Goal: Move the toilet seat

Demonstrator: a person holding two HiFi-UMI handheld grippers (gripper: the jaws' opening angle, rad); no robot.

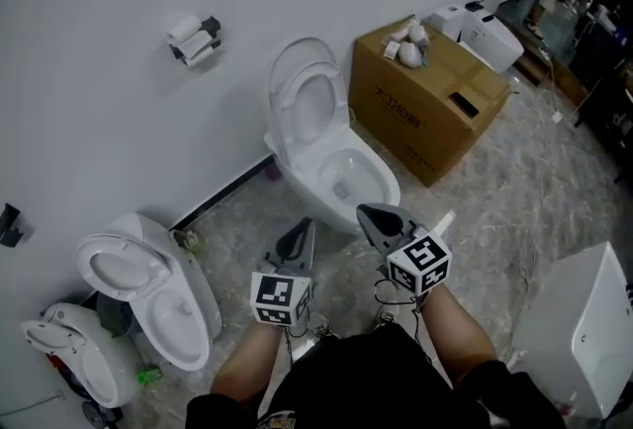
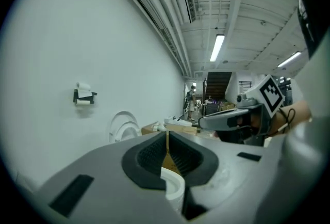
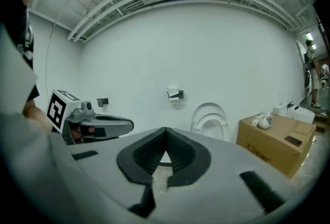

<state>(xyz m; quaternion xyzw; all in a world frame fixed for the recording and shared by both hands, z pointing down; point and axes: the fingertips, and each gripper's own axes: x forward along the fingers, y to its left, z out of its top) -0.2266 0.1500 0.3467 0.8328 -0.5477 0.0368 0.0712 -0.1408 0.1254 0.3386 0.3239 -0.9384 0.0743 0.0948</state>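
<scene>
A white toilet (image 1: 341,175) stands against the wall. Its seat (image 1: 309,106) and lid are raised and lean back on the wall. Both grippers hover in front of the bowl, apart from it. My left gripper (image 1: 302,231) is shut and holds nothing, and it points at the bowl's front left. My right gripper (image 1: 371,216) is also shut and empty, with its tip close over the bowl's front rim. In the left gripper view the shut jaws (image 2: 166,134) aim past the raised seat (image 2: 122,126). In the right gripper view the jaws (image 3: 165,131) are shut, with the seat (image 3: 210,117) ahead to the right.
A second toilet (image 1: 163,303) with its lid open stands at the left, with another fixture (image 1: 59,348) beside it. A cardboard box (image 1: 427,106) sits right of the toilet. A paper holder (image 1: 195,40) hangs on the wall. A white cabinet (image 1: 584,333) stands at the lower right.
</scene>
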